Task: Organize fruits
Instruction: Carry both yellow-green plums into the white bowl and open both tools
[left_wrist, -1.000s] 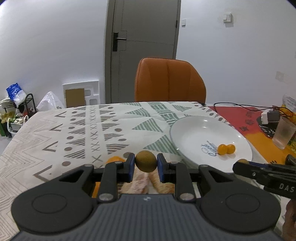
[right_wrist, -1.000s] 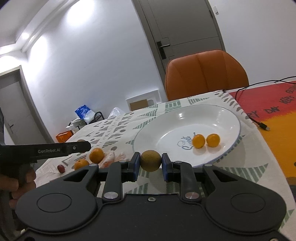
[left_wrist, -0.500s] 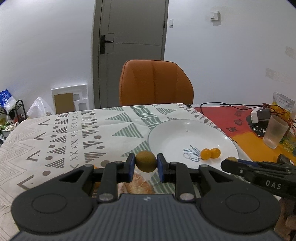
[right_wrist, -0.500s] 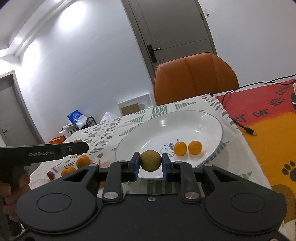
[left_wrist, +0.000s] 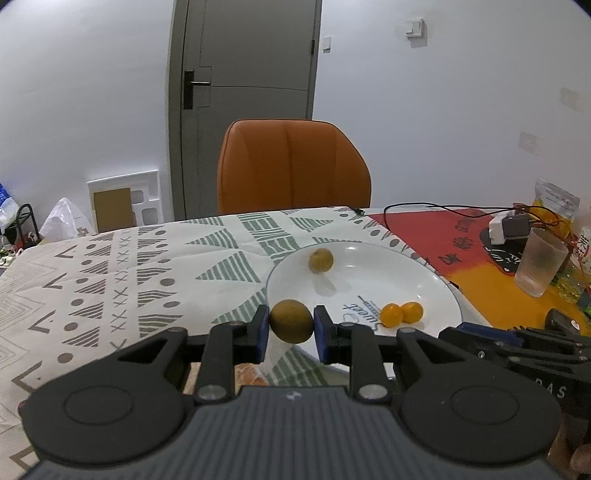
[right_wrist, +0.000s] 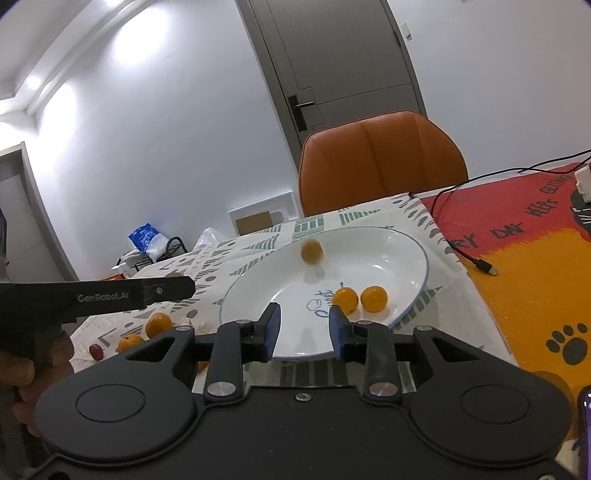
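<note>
My left gripper (left_wrist: 291, 326) is shut on a round brownish-green fruit (left_wrist: 291, 320), held just above the near-left rim of the white plate (left_wrist: 424, 273). My right gripper (right_wrist: 303, 330) is open and empty over the plate's near edge (right_wrist: 413, 243). A second brownish-green fruit (right_wrist: 311, 251) shows blurred at the plate's far side; it also shows in the left wrist view (left_wrist: 321, 260). Two small oranges (right_wrist: 360, 298) lie together in the plate, also seen in the left wrist view (left_wrist: 401, 313).
Loose oranges (right_wrist: 159, 325) and a small red fruit (right_wrist: 96, 350) lie on the patterned cloth left of the plate. An orange chair (left_wrist: 291, 166) stands behind the table. A plastic cup (left_wrist: 539, 264), a charger and cables (right_wrist: 476, 258) sit on the red-orange mat at right.
My right gripper has opened and let go of its brownish-green fruit, which now sits blurred at the far side of the plate. My left gripper, still holding its fruit, has moved closer to the plate.
</note>
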